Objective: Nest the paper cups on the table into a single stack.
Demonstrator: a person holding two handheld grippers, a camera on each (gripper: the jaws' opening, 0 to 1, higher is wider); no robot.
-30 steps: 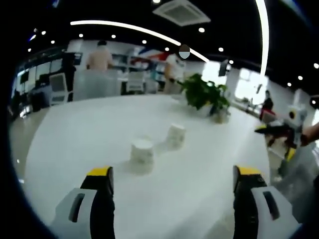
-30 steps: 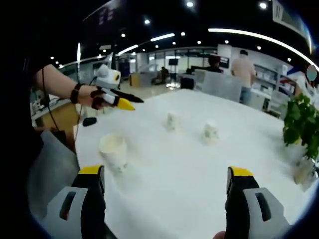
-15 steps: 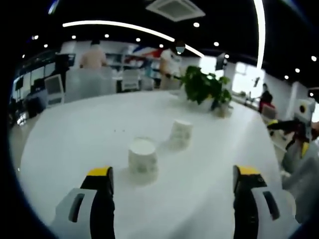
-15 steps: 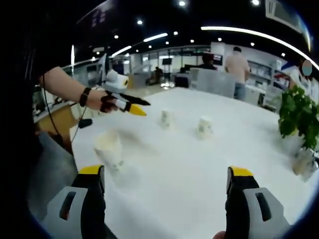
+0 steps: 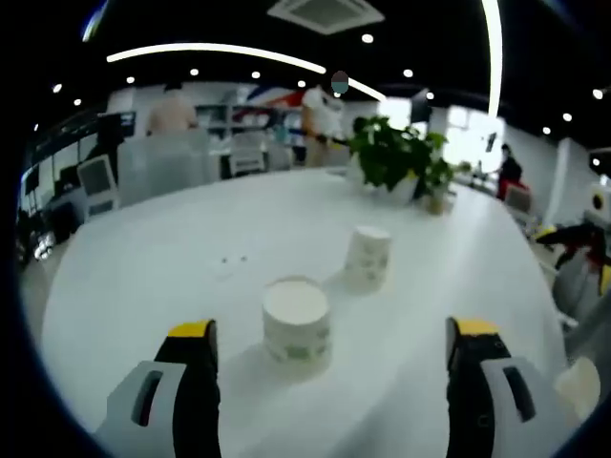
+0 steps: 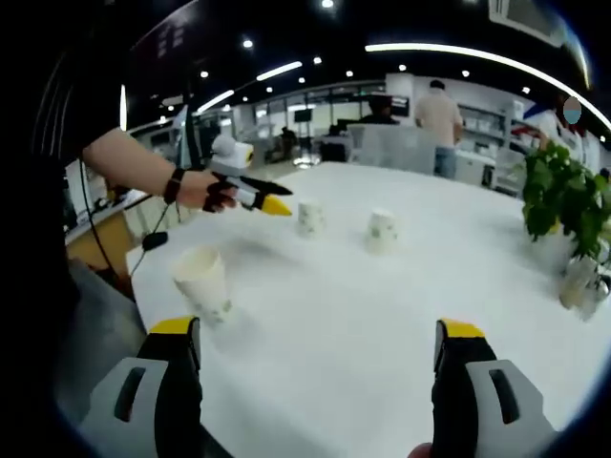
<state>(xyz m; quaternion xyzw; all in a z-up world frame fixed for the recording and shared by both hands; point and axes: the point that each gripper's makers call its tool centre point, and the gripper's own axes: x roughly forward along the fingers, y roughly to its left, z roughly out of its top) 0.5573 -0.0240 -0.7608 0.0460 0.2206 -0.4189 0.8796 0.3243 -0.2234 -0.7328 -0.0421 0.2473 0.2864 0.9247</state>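
1 paper cup [image 5: 297,320] stands between open left gripper [image 5: 329,348] jaws.

Open office hall with dark ceiling [image 5: 191,24], curved light strips [image 5: 215,50], bright windows [image 5: 468,143], distant desks [image 6: 401,148].

Left gripper view: open tabletop [image 5: 162,258] lies on all sides of the nearest paper cup [image 5: 297,321]. A second paper cup [image 5: 368,256] stands just beyond it to the right, apart. The potted plant [image 5: 393,162] stands well behind the nearest cup, near the far edge.
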